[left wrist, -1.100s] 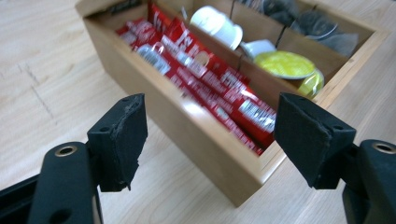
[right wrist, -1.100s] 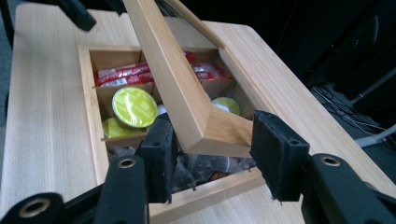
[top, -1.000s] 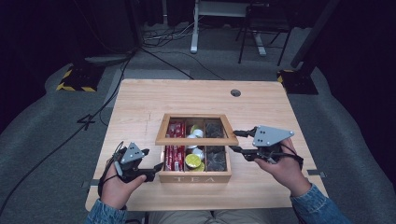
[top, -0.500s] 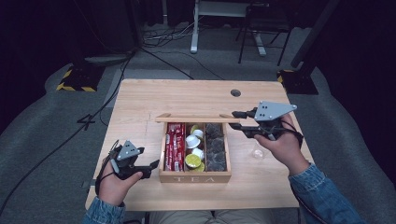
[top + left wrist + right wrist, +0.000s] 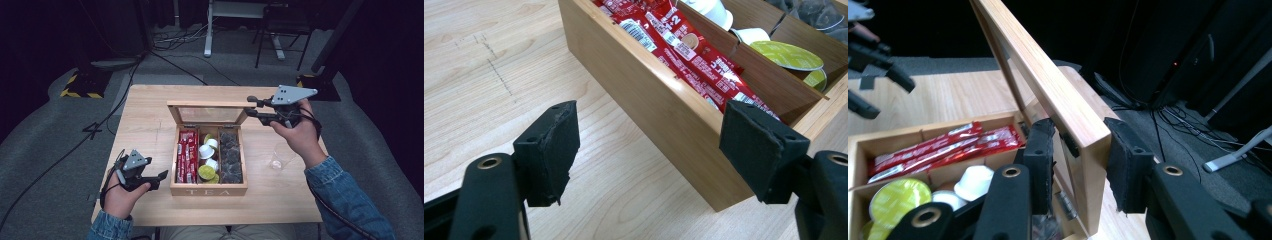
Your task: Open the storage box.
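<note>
A wooden tea box [image 5: 208, 189], with "TEA" lettered on its front wall, sits in the middle of the counter [image 5: 150, 125], nearer the front edge than the back. Its lid [image 5: 210, 114], a pale wood frame around a clear pane, stands raised on the back edge of the box. Inside are three lengthwise compartments: red sachets [image 5: 186, 156] in the left one, white and green capsules [image 5: 207, 161] in the middle, dark packets [image 5: 231, 157] in the right.

The right gripper [image 5: 248, 106] is at the lid's right end, near the counter's back right corner. In the right gripper view its fingers [image 5: 1040, 160] have just been closing and straddle the lid's frame [image 5: 1068, 107]; one pad lies against the wood, but whether the other presses on it is hard to make out. The left gripper [image 5: 161, 179] hovers near the front left corner of the counter, just beside the box's left wall, its fingers [image 5: 551, 150] spread wide with nothing between them.

A clear plastic cup [image 5: 277, 159] stands toward the right edge, its outline faint against the wood. In the left gripper view the box [image 5: 664, 105] is cut off at the frame's top and right, and the printing on the sachets [image 5: 689, 55] is too small to read.
</note>
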`<move>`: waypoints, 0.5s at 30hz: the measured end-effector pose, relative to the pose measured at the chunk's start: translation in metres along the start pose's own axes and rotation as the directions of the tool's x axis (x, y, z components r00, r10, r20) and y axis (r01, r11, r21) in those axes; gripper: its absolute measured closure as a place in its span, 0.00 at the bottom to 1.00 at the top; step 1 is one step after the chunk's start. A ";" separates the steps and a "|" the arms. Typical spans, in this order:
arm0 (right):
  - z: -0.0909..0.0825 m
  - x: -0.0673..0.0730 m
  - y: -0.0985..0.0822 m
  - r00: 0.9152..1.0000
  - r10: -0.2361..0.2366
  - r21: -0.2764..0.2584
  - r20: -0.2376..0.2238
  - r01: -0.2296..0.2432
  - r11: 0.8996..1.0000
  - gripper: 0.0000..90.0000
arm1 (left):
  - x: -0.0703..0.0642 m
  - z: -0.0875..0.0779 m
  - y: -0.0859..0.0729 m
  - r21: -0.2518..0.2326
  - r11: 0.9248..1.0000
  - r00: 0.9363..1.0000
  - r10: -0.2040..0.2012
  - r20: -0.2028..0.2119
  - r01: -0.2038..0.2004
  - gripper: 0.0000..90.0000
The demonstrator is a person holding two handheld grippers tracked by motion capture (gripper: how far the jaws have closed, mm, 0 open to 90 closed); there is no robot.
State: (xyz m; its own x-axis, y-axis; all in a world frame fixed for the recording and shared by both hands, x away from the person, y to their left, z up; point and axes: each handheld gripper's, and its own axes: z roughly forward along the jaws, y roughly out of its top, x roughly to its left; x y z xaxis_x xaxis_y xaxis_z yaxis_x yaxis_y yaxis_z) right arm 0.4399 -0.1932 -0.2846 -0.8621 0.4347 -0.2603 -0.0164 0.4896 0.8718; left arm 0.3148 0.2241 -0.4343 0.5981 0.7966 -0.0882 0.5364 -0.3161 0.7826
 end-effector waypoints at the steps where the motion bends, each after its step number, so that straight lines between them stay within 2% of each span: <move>1: 0.002 -0.004 0.001 1.000 0.011 -0.005 0.008 -0.011 1.000 0.73 | 0.001 -0.001 -0.001 0.003 1.000 1.000 0.003 -0.002 -0.003 0.28; 7: 0.008 -0.014 0.006 0.999 0.028 -0.011 0.034 -0.028 1.000 0.73 | 0.003 -0.003 -0.005 0.006 1.000 1.000 -0.012 -0.012 0.012 0.28; 11: 0.016 -0.023 0.010 0.995 0.071 -0.010 0.064 -0.070 0.997 0.71 | 0.004 -0.003 -0.008 0.009 1.000 1.000 -0.024 -0.018 0.024 0.28; 15: 0.022 -0.034 0.012 0.992 0.104 -0.015 0.066 -0.103 0.995 0.70 | 0.005 -0.004 -0.011 0.016 1.000 0.999 -0.024 -0.022 0.024 0.28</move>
State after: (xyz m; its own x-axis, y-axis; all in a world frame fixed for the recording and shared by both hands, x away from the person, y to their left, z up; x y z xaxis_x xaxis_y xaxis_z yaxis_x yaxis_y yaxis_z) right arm 0.4805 -0.1856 -0.2741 -0.8239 0.5321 -0.1949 0.0651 0.4306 0.9002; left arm 0.3094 0.2335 -0.4404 0.5722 0.8148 -0.0935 0.5601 -0.3050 0.7702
